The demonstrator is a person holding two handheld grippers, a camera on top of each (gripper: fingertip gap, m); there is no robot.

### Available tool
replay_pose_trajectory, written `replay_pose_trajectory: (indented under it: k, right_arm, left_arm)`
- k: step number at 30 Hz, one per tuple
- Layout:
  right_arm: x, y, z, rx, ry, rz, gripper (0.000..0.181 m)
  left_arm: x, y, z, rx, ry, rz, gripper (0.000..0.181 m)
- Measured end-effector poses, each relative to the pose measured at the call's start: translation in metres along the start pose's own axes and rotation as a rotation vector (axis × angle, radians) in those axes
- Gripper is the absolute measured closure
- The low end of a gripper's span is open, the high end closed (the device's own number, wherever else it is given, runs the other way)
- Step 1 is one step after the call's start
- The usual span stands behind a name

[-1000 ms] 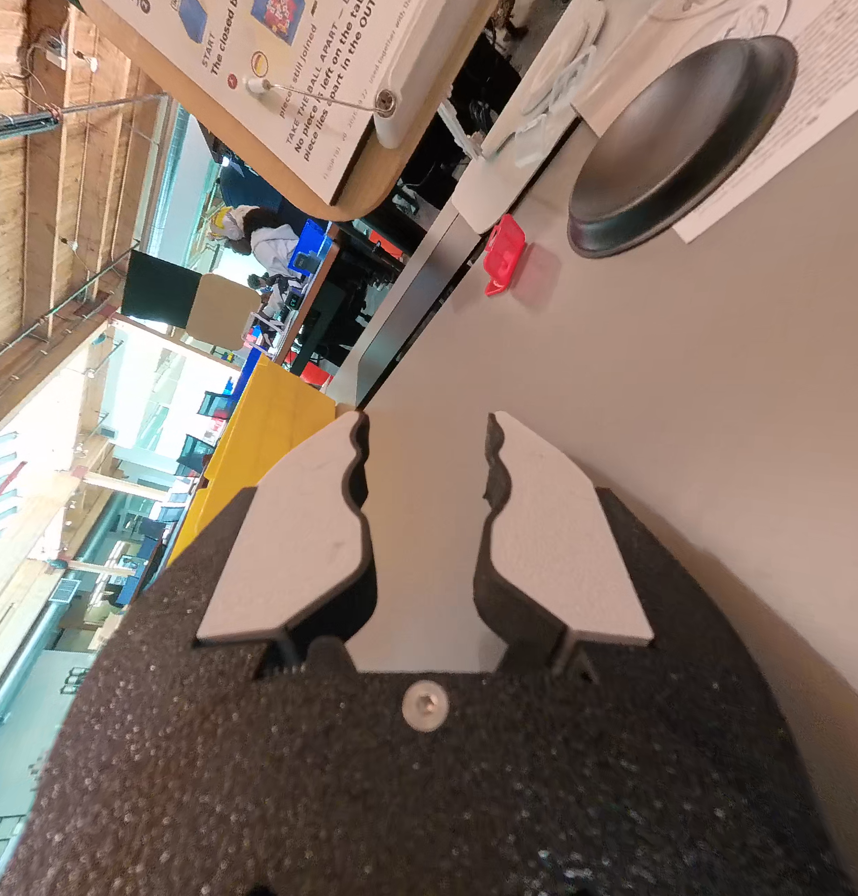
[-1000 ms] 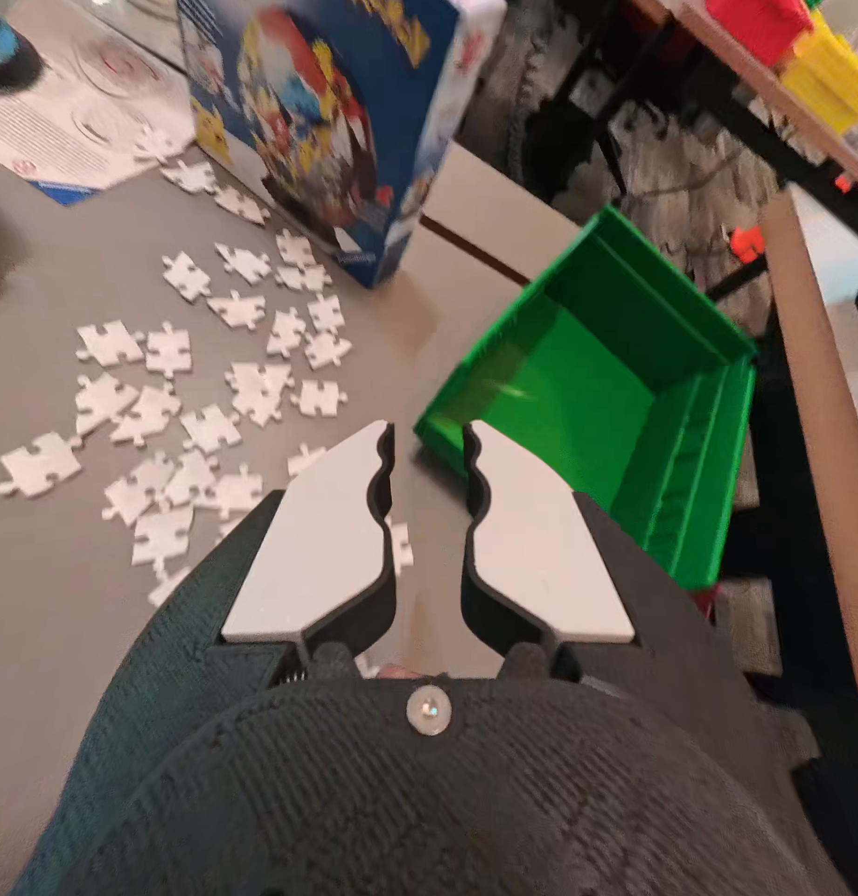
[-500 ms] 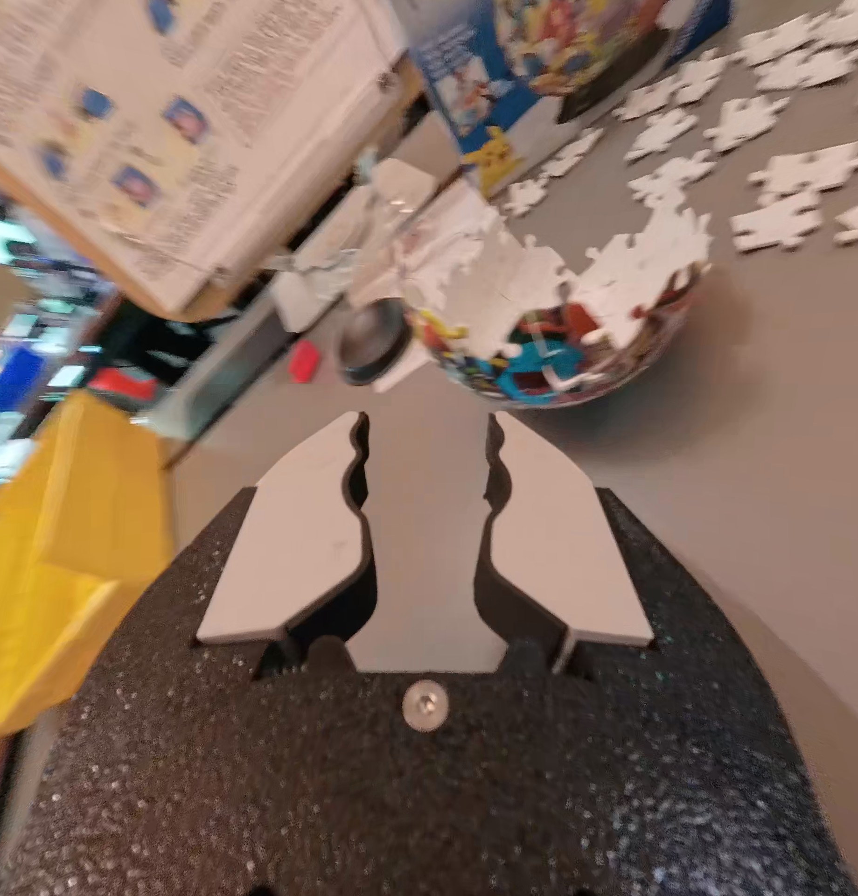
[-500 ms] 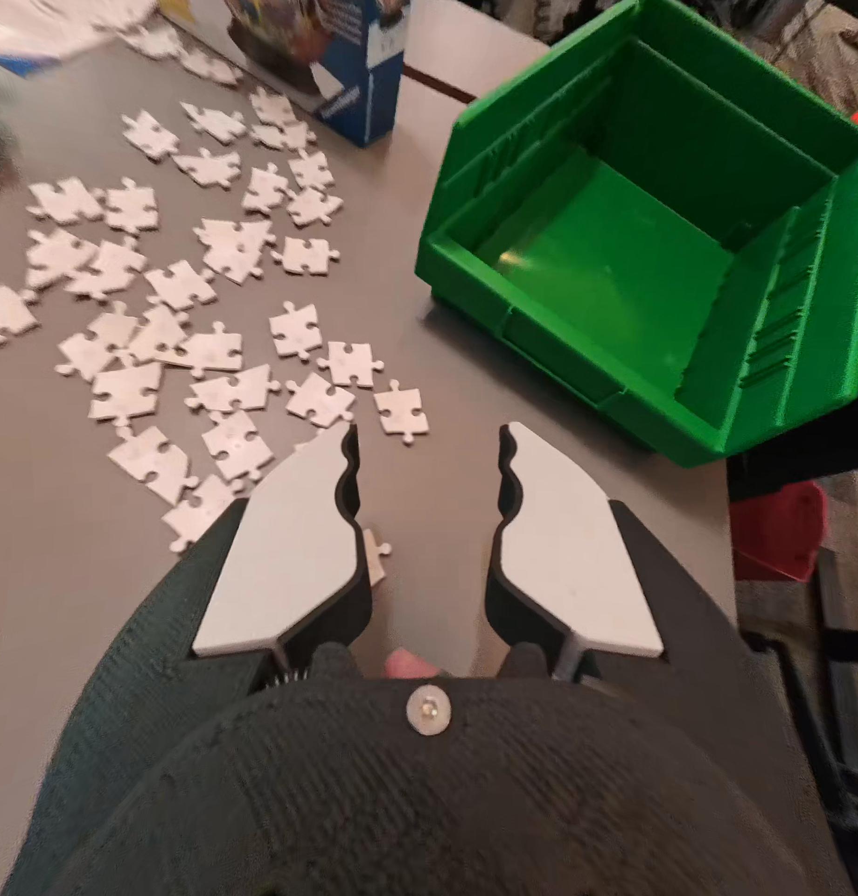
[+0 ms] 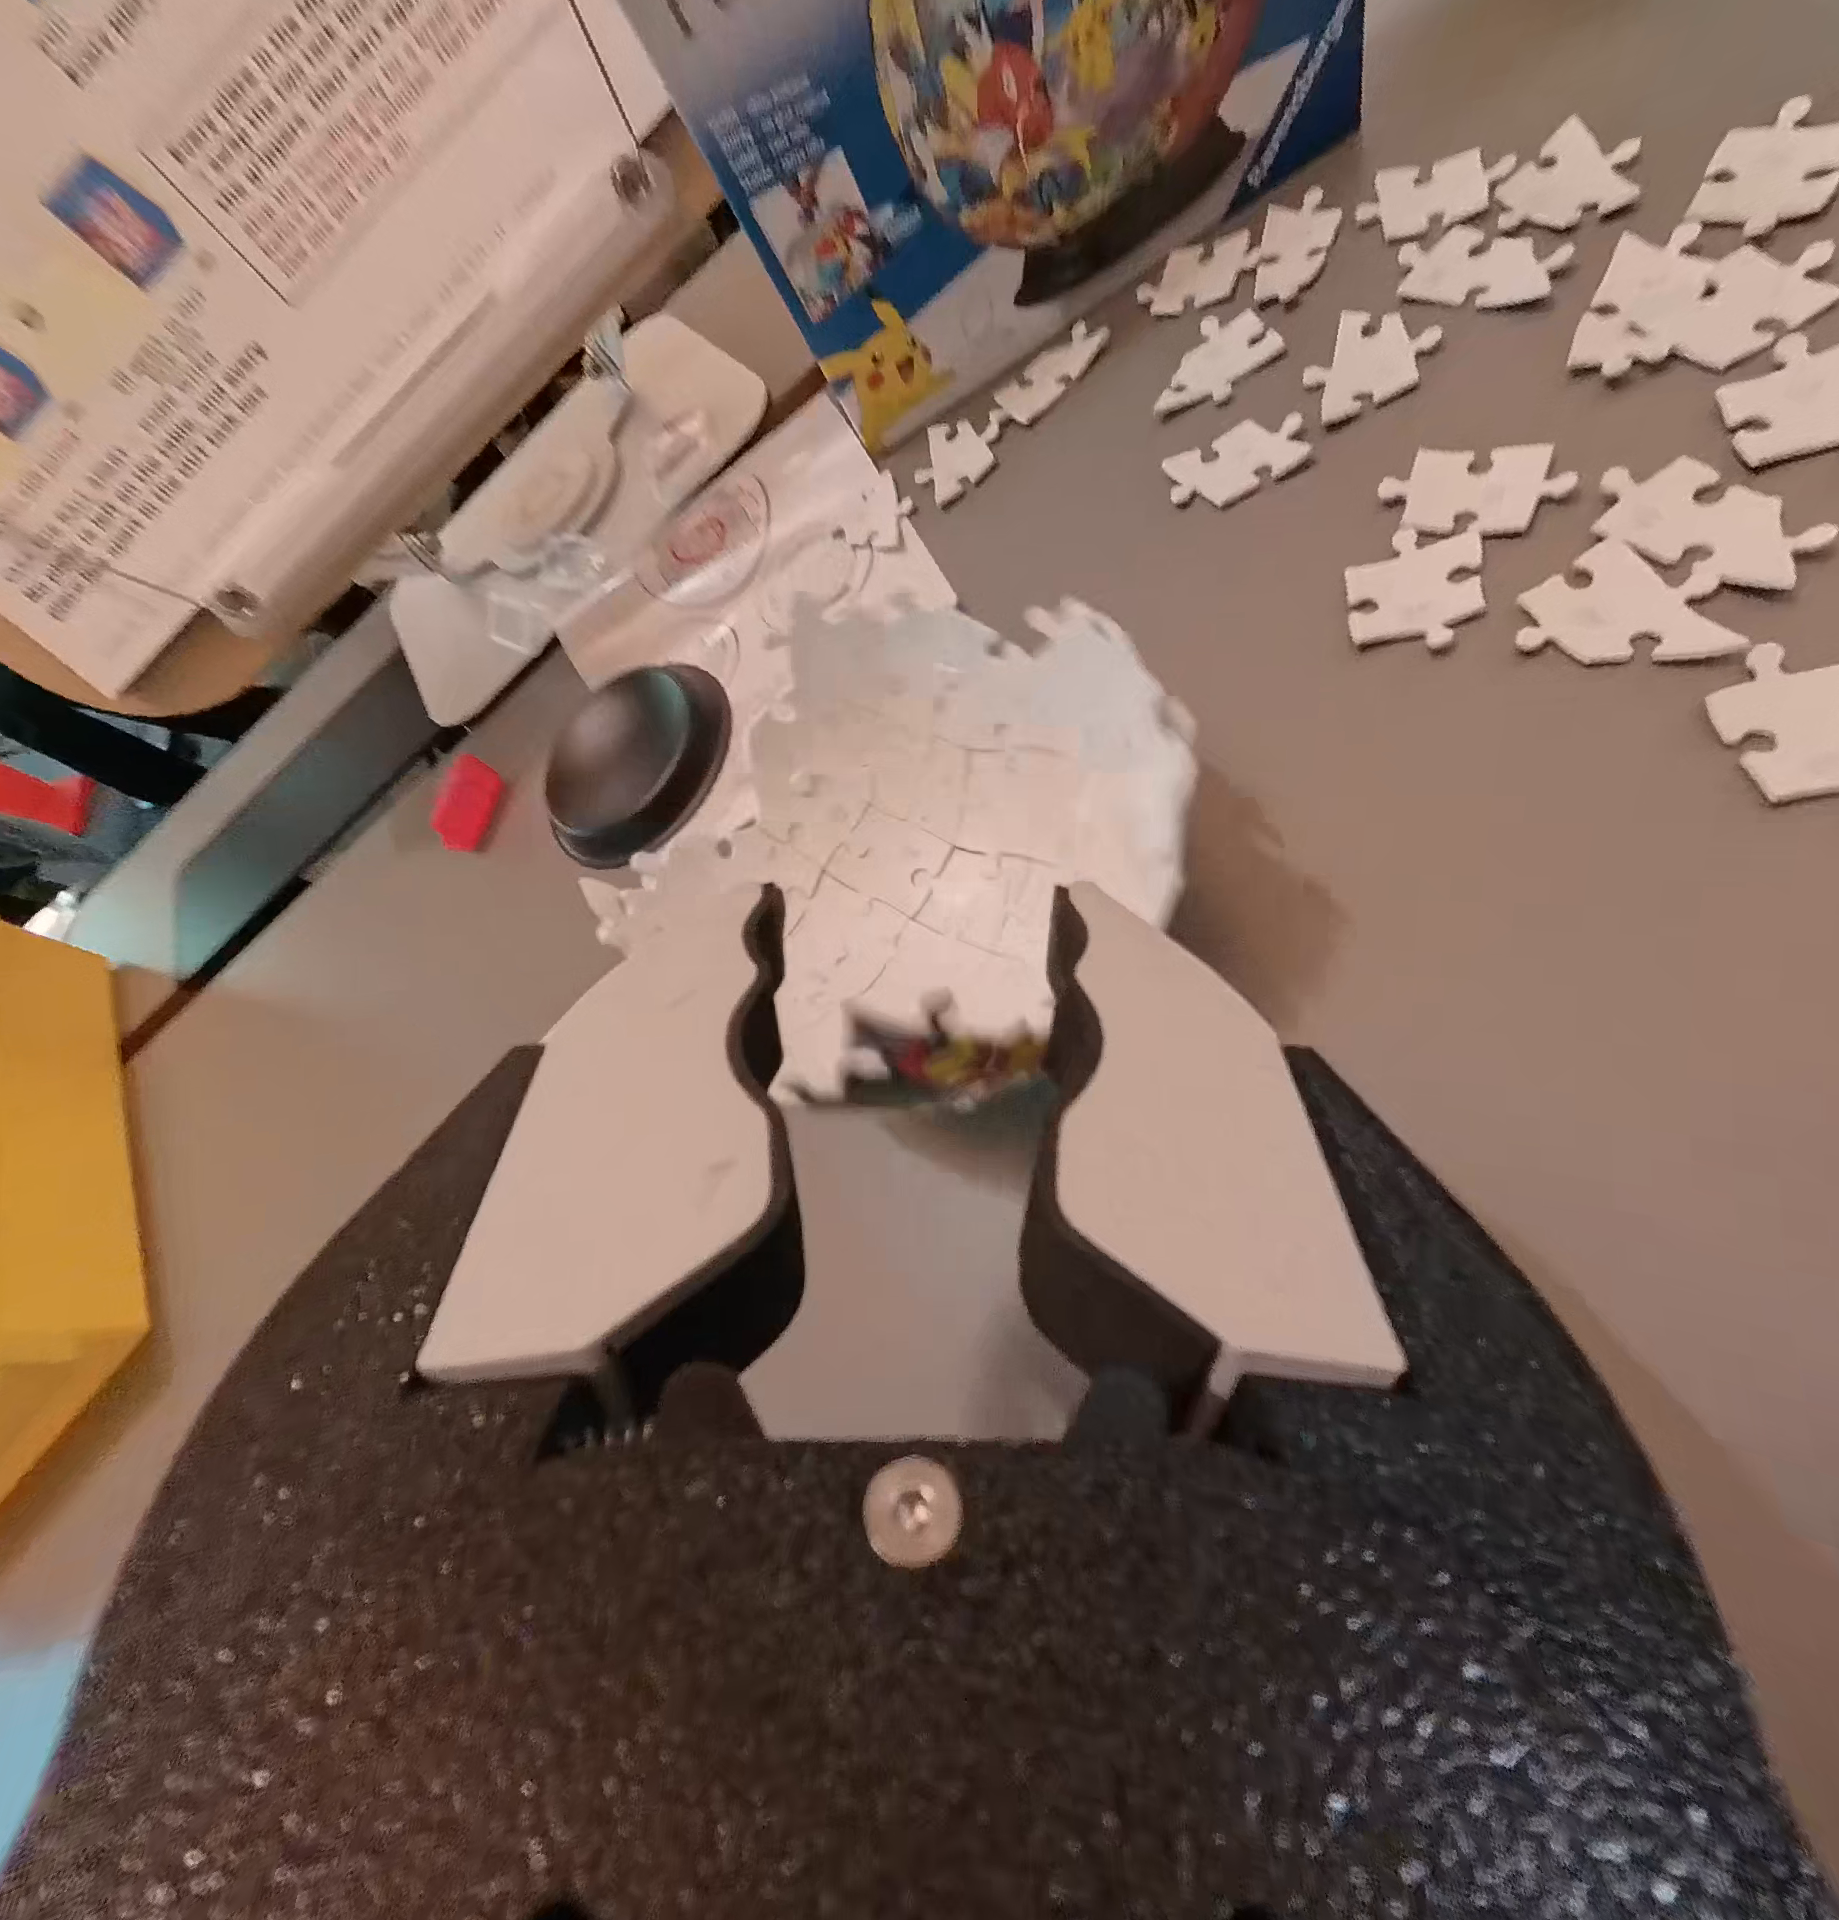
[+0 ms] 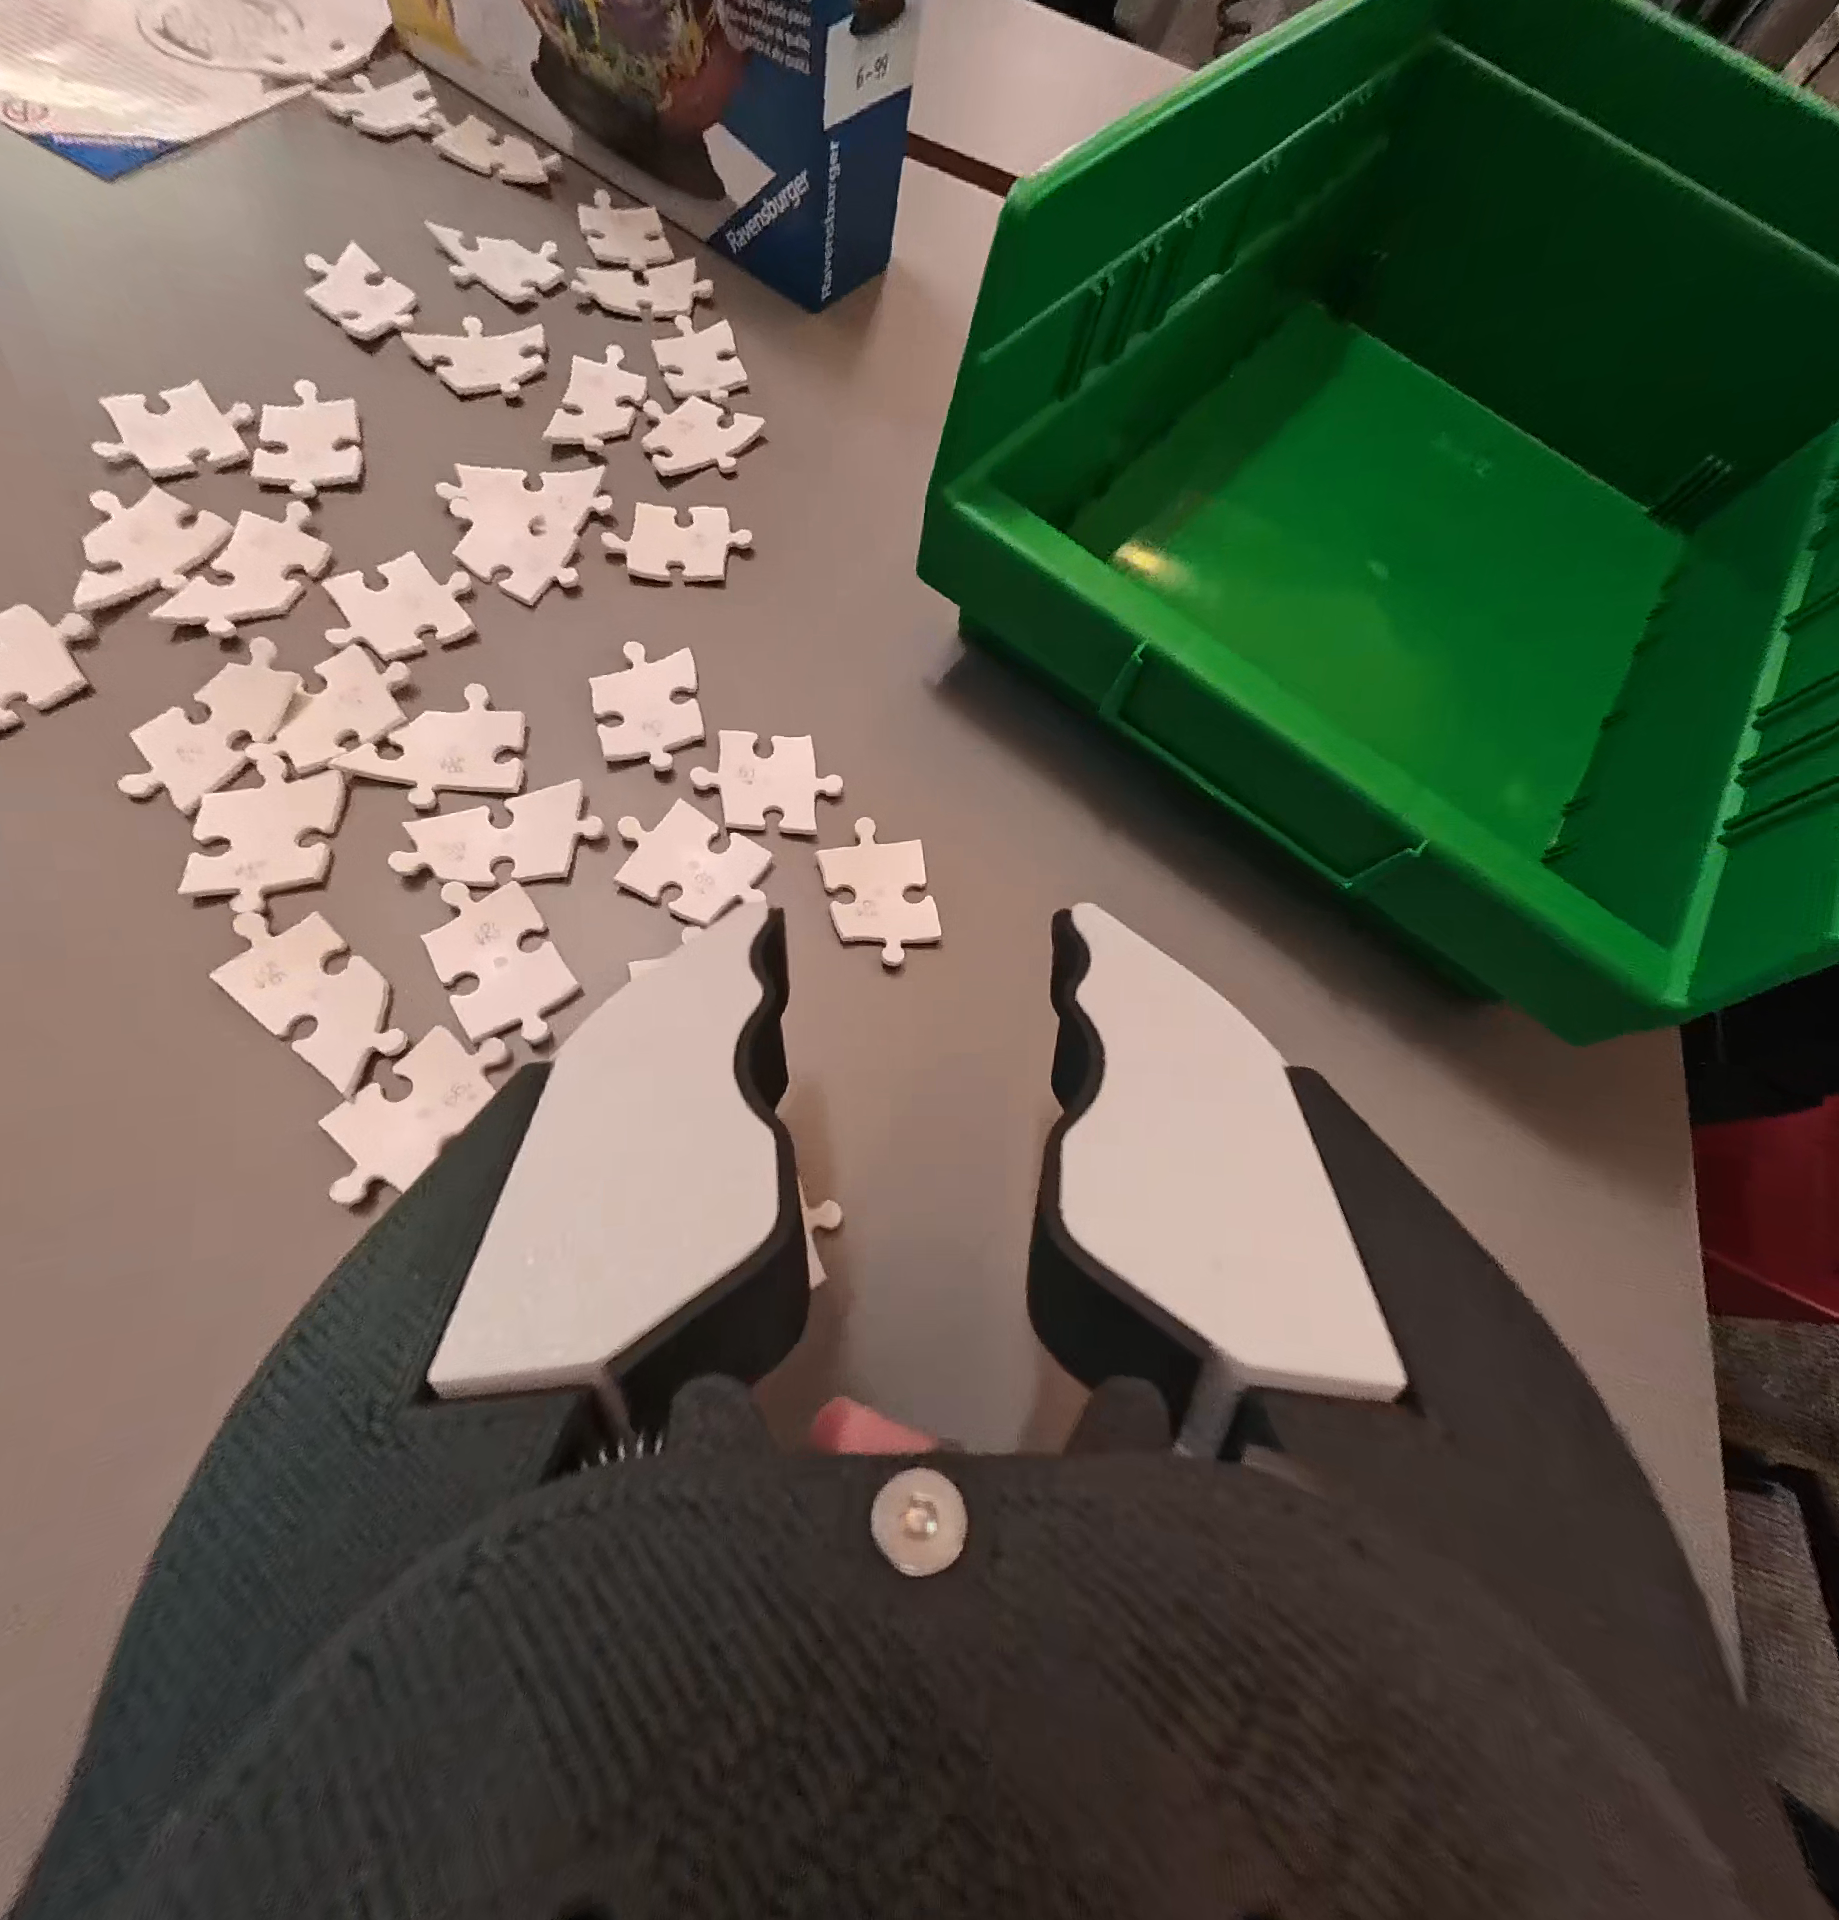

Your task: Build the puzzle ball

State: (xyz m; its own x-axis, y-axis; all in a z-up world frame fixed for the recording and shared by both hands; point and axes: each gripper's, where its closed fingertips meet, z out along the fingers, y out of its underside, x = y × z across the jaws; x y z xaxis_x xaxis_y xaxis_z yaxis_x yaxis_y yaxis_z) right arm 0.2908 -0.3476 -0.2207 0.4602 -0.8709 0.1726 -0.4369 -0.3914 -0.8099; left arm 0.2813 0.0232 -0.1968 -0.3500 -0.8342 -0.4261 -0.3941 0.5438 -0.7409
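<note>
Spread wide and holding nothing, the left gripper (image 5: 915,987) is aimed at the half-built puzzle ball (image 5: 956,790), a white-backed curved shell of joined pieces with a strip of coloured print showing at its near edge, which lies on the grey tabletop (image 5: 1466,1039) just beyond the fingertips. The right gripper (image 6: 917,982) is likewise spread and empty, held above the tabletop just short of the loose white jigsaw pieces (image 6: 458,769), all lying blank side up; the nearest single piece (image 6: 879,891) lies just ahead of its tips. Beside the shell, on its far left, a black round stand (image 5: 634,774) is seen, and beyond the shell the blue printed cardboard box (image 5: 1008,177) stands upright. A green plastic bin (image 6: 1414,520), empty, sits to the right of the loose pieces. The step in hand is judged to be the reach: the shell is to be steadied while a piece is fetched. A flat piece must next be pinched by its edge, which may call for tilting or sliding it first.
</note>
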Motion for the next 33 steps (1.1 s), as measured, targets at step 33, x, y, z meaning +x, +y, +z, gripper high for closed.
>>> replay_pose_trajectory:
  k: [33]
  right_arm:
    - [-0.257,-0.185,0.112,0.074,-0.612,-0.109,0.126]
  left_arm:
    - [-0.004,0.052,0.013,0.003,0.172,-0.032,0.143]
